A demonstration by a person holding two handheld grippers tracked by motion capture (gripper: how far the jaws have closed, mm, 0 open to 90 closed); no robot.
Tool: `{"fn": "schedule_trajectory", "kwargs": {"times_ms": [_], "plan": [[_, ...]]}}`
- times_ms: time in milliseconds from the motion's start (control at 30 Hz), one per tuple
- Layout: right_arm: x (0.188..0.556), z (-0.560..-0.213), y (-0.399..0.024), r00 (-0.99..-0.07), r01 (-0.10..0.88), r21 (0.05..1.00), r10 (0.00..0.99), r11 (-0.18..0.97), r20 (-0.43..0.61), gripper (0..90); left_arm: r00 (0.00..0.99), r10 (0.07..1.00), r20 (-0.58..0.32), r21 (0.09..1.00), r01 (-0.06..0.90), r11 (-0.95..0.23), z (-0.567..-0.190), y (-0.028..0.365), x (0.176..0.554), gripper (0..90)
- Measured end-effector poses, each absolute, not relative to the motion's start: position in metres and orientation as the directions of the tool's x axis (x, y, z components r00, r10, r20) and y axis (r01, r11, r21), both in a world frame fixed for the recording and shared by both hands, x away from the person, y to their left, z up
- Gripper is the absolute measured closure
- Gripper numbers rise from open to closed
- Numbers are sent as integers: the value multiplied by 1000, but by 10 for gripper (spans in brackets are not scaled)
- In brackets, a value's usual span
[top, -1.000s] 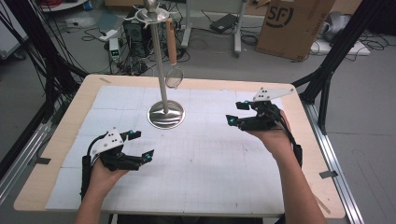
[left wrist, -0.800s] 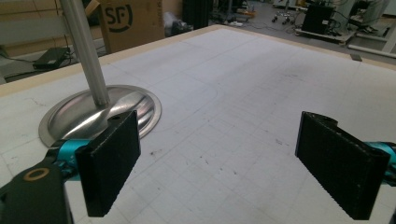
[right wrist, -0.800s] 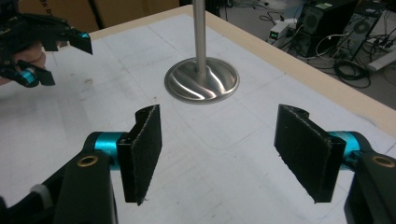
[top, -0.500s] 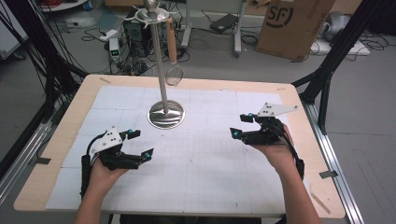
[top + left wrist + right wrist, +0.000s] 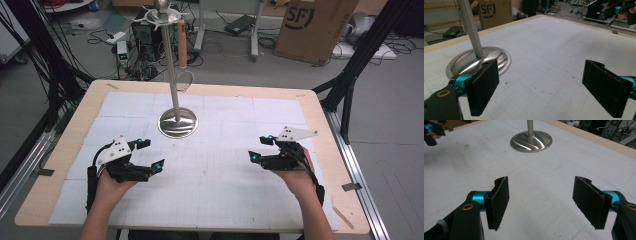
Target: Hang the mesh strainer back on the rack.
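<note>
A metal stand with a round shiny base [image 5: 177, 122] and a tall thin pole [image 5: 170, 60] rises from the white gridded mat at the table's back middle. My left gripper [image 5: 151, 154] rests at the front left, open, with nothing between its jaws. In the left gripper view the gripper [image 5: 544, 87] looks past the base [image 5: 479, 61], which lies just beyond its left pad [image 5: 482, 87]. My right gripper [image 5: 260, 148] sits at the front right, also open and empty. In the right gripper view the gripper [image 5: 544, 200] faces the base [image 5: 531, 141] from farther off.
The white mat [image 5: 220, 190] covers most of the wooden table [image 5: 320, 100]. Behind the table are a cardboard box [image 5: 312, 25], cables and black frame posts [image 5: 350, 80] on the floor. The other hand's gripper [image 5: 431, 132] appears at the top left of the right gripper view.
My right gripper has moved from the far right of the table back toward the person and slightly inward. The left gripper has barely moved.
</note>
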State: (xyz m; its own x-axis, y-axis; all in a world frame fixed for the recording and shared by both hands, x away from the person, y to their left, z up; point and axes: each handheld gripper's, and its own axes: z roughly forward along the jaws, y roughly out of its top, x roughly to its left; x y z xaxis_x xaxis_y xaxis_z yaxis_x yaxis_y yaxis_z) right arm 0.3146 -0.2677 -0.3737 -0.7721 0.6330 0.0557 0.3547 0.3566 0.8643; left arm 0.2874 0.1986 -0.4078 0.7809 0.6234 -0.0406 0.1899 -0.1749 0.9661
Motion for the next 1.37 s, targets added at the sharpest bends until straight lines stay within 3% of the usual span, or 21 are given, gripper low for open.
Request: {"fn": "schedule_trajectory", "kwargs": {"times_ms": [400, 1367], "plan": [[313, -397, -272, -756, 409, 843, 647, 350, 99, 285, 782, 622, -41, 967, 189, -172, -407, 199, 287, 147], [311, -403, -277, -729, 456, 821, 673, 343, 124, 193, 782, 622, -44, 967, 191, -172, -407, 197, 288, 149]]}}
